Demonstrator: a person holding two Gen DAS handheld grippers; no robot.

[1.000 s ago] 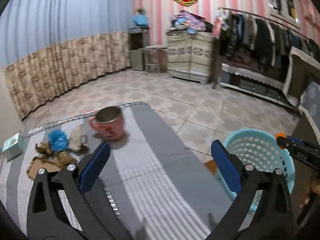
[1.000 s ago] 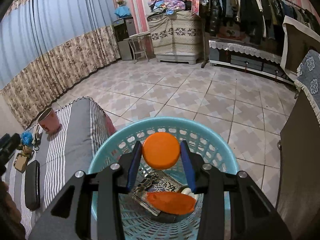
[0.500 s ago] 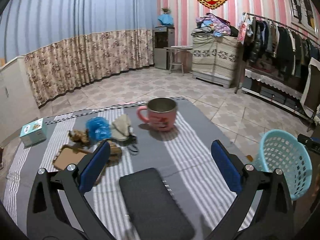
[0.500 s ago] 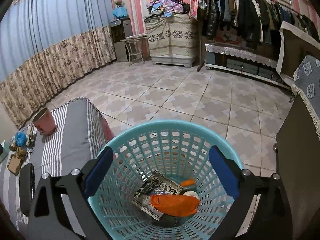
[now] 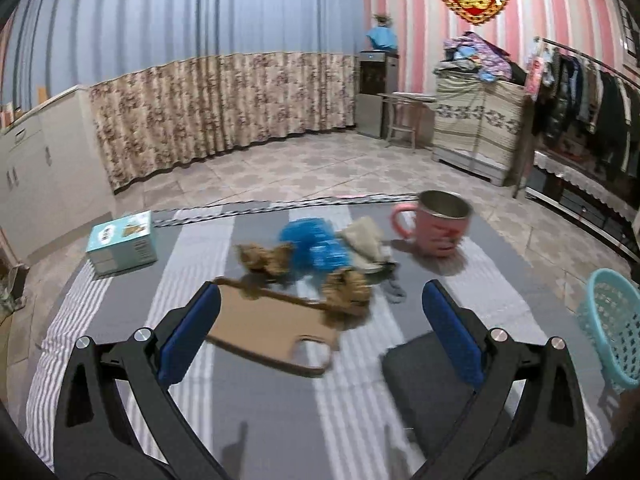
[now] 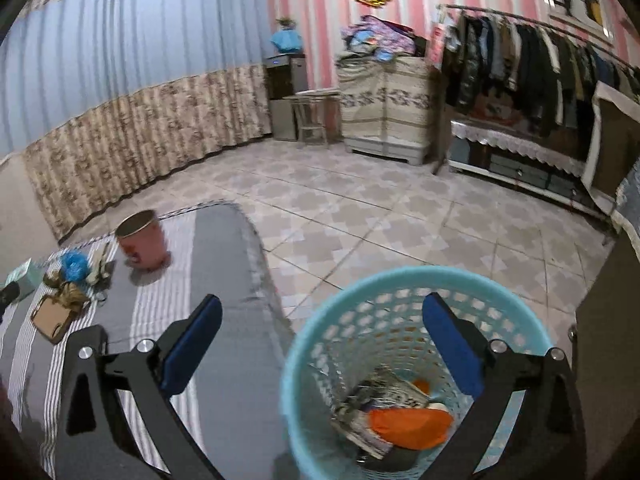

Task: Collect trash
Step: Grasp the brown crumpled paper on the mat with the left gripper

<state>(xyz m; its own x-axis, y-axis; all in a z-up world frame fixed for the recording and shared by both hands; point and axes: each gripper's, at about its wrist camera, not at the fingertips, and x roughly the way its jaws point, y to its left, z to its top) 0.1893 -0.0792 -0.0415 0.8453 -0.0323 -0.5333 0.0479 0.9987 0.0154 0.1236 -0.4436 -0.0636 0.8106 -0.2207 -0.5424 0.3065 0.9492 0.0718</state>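
Right wrist view: turquoise plastic mesh basket (image 6: 400,320) already holds orange scraps (image 6: 408,426) & printed paper; right gripper (image 6: 320,344) jaws opening, empty. Left gripper (image 5: 320,332) jaws wide, empty; brown cardboard piece (image 5: 272,328), crumpled blue wrapper (image 5: 312,244) w/ other scraps remain mid-table.

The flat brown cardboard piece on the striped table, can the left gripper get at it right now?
Probably yes: the cardboard piece lies flat just ahead of the left gripper, whose jaws stand wide open and empty. Only a brown crumpled wad rests on its far edge.

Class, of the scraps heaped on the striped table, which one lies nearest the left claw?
The flat brown cardboard piece, lying just ahead of the left claw; the blue bag and brown crumpled wads sit farther back.
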